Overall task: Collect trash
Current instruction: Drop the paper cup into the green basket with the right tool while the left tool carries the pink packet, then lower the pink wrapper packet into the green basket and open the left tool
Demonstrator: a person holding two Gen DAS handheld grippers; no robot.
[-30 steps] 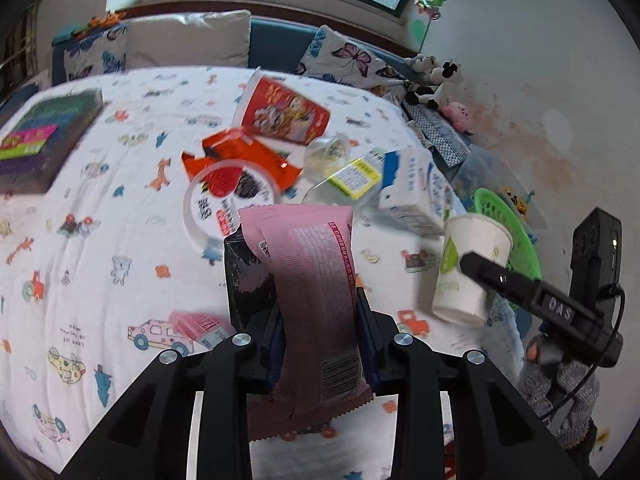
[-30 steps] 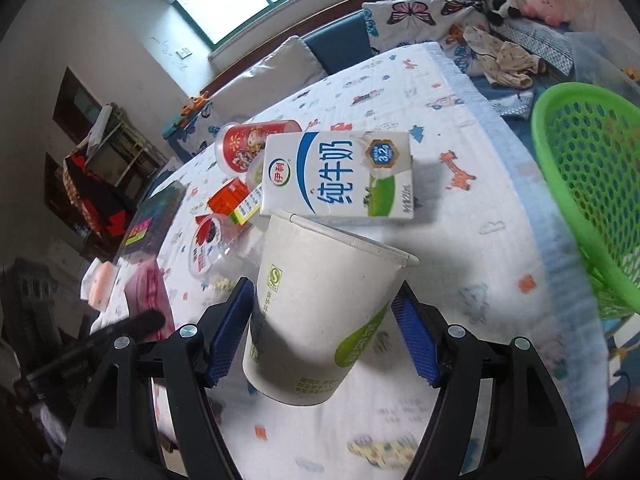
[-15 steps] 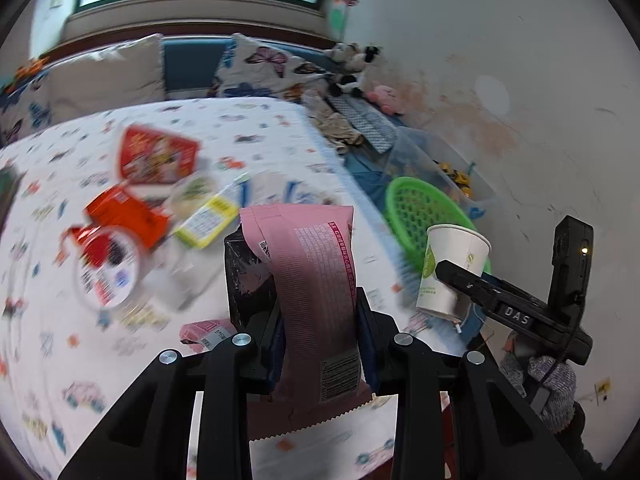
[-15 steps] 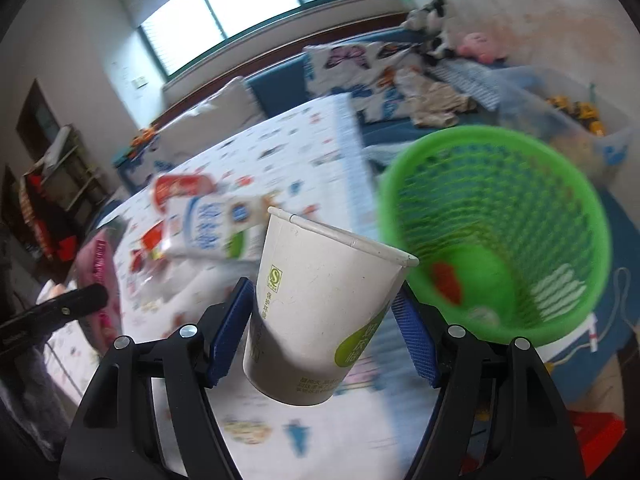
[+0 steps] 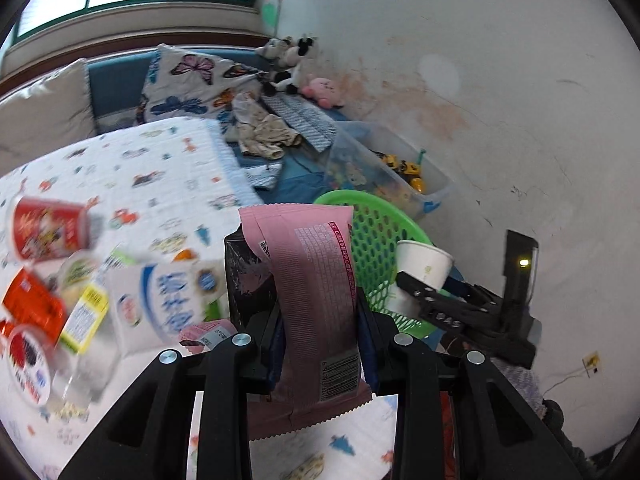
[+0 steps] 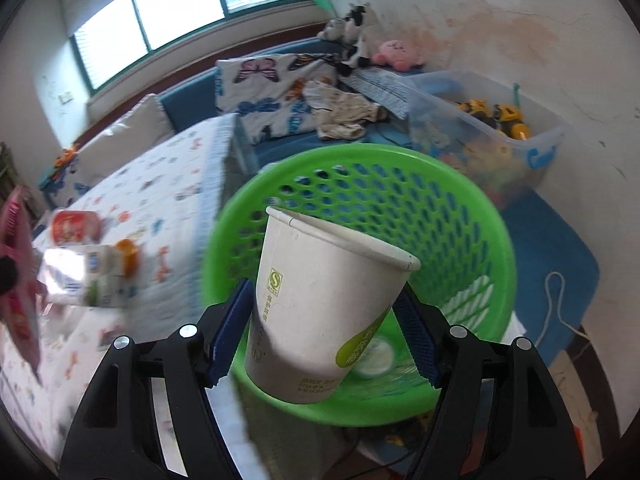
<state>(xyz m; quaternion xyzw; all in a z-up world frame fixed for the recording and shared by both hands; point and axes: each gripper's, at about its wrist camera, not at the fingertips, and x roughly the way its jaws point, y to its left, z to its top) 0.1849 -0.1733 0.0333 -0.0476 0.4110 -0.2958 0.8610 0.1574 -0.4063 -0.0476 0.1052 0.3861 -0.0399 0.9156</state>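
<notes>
Right wrist view: the right gripper [image 6: 324,328] holds a paper cup [image 6: 320,304] between its blue pads, one on each side of the cup wall; its jaws have just been opening a little, yet the cup sits between them and does not appear to have dropped. The cup is tilted, rim up and away, base toward the camera. Directly beyond and below it lies the green basket [image 6: 472,216], mouth open upward, with some small items at its bottom. The cup is over the basket's near rim, so the drop appears to need only a release.

Left wrist view: the left gripper [image 5: 318,332] is clamped on a pink wrapper [image 5: 316,280], whose long axis runs upright out of the jaws. The basket [image 5: 376,232] lies ahead and to the right of the wrapper, partly hidden by it. The right gripper [image 5: 436,300] with the cup [image 5: 424,264] is already at the basket; judged from this, the right hand is nearer and the left must travel further right.

Remaining trash sits on the bed [image 5: 160,168] to the left: a milk carton [image 5: 168,300], a red cup [image 5: 48,228] and several blurred packets. The bed has a white cartoon-print sheet. Beyond are pillows, plush toys, a clear toy bin [image 6: 520,136], a stained white wall and a window.
</notes>
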